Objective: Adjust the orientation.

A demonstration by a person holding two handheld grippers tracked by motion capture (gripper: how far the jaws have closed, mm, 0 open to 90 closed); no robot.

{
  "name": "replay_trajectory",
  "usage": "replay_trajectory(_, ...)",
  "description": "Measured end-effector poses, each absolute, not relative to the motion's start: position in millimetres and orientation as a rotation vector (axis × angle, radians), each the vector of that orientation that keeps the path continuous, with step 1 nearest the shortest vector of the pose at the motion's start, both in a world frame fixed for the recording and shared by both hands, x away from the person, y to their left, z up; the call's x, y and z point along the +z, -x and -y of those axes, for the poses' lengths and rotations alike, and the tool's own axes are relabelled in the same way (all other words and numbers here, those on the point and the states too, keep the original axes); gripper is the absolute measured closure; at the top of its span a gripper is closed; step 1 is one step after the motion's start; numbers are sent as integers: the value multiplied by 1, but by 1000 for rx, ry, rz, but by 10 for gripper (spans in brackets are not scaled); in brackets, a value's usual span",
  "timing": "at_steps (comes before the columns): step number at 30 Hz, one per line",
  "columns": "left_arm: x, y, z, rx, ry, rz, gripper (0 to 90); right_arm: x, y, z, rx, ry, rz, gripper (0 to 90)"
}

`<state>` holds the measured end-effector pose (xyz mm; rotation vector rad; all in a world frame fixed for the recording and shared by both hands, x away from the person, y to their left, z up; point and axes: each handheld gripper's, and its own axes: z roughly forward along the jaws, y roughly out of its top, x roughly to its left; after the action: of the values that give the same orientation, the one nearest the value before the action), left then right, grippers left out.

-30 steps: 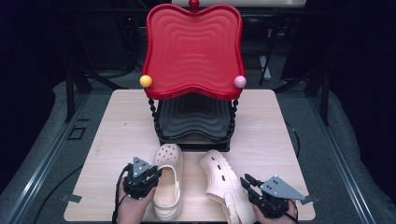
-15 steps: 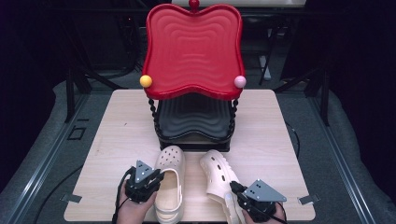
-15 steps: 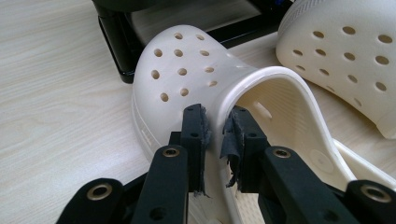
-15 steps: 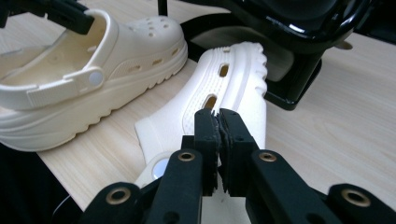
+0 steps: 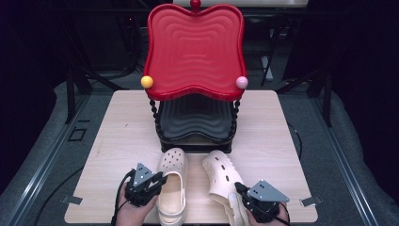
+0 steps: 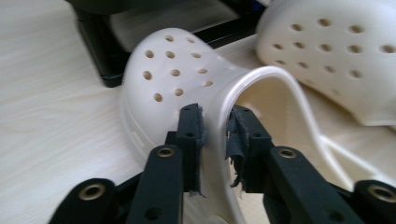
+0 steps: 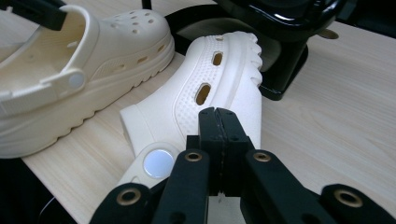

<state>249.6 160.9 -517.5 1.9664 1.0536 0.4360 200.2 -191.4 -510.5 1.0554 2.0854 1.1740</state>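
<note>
Two cream perforated clogs lie at the table's near edge. The left clog [image 5: 173, 162] [image 6: 173, 70] stands upright with its toe towards the stand. My left gripper [image 5: 160, 181] [image 6: 215, 126] straddles the rim of its opening, a pad against each side; its jaws have just been opening a little. The right clog [image 5: 221, 174] [image 7: 219, 70] looks tipped on its side, side vents up. My right gripper [image 5: 237, 188] [image 7: 219, 116] is shut with nothing seen between its tips. It hovers over that clog's heel end, beside the strap rivet [image 7: 159, 163].
A two-tier stand sits mid-table just beyond the clogs: a red wavy upper tray [image 5: 195, 52] with yellow [image 5: 147, 81] and pink [image 5: 242, 82] balls, and a black lower tray [image 5: 195, 117]. Bare wooden tabletop [image 5: 117, 132] stretches to either side.
My right gripper has moved left, up to the right clog's heel end, and its jaws have closed. The left gripper and both clogs have hardly shifted.
</note>
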Motion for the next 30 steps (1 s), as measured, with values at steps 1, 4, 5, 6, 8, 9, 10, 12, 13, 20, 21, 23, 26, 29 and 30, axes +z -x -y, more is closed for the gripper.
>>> replay_trajectory(1,-516,-249,-162,435,-1945,-1052,704,-510,-201,194,1181,-1069,-2083,900)
replay_trajectory(4,-510,-246,-167,438,-1912,-1043,676,-510,-205,205,1171,-1119,-2033,900)
replay_trajectory(5,-508,-245,-169,446,-1905,-1041,676,-510,-205,205,1171,-1119,-2033,900)
replay_trajectory(6,-506,-244,-171,455,-1897,-1035,667,-510,-207,209,1170,-1136,-2020,900)
replay_trajectory(8,-505,-241,-180,463,-1887,-1033,653,-511,-212,223,1148,-1218,-2005,900)
replay_trajectory(9,-505,-241,-180,463,-1887,-1033,646,-511,-212,223,1148,-1218,-2005,900)
replay_trajectory(10,-506,-241,-183,465,-1890,-1033,646,-513,-215,228,1164,-1246,-1984,900)
replay_trajectory(12,-509,-241,-190,473,-1885,-1055,638,-515,-219,237,1156,-1301,-1971,900)
replay_trajectory(13,-511,-241,-193,471,-1887,-1066,637,-516,-220,242,1143,-1326,-1980,900)
replay_trajectory(20,-519,-245,-206,457,-1849,-1113,636,-529,-233,259,1092,-1427,-1939,900)
replay_trajectory(21,-519,-245,-206,457,-1849,-1113,637,-529,-233,259,1092,-1427,-1939,900)
replay_trajectory(23,-520,-245,-207,461,-1855,-1113,636,-533,-237,266,1106,-1475,-1928,900)
replay_trajectory(26,-521,-245,-210,476,-1852,-1118,633,-539,-241,273,1071,-1494,-1937,870)
replay_trajectory(29,-521,-245,-215,478,-1839,-1136,631,-537,-241,275,1075,-1483,-1928,835)
replay_trajectory(30,-520,-246,-219,479,-1828,-1140,630,-531,-238,277,1086,-1458,-1902,811)
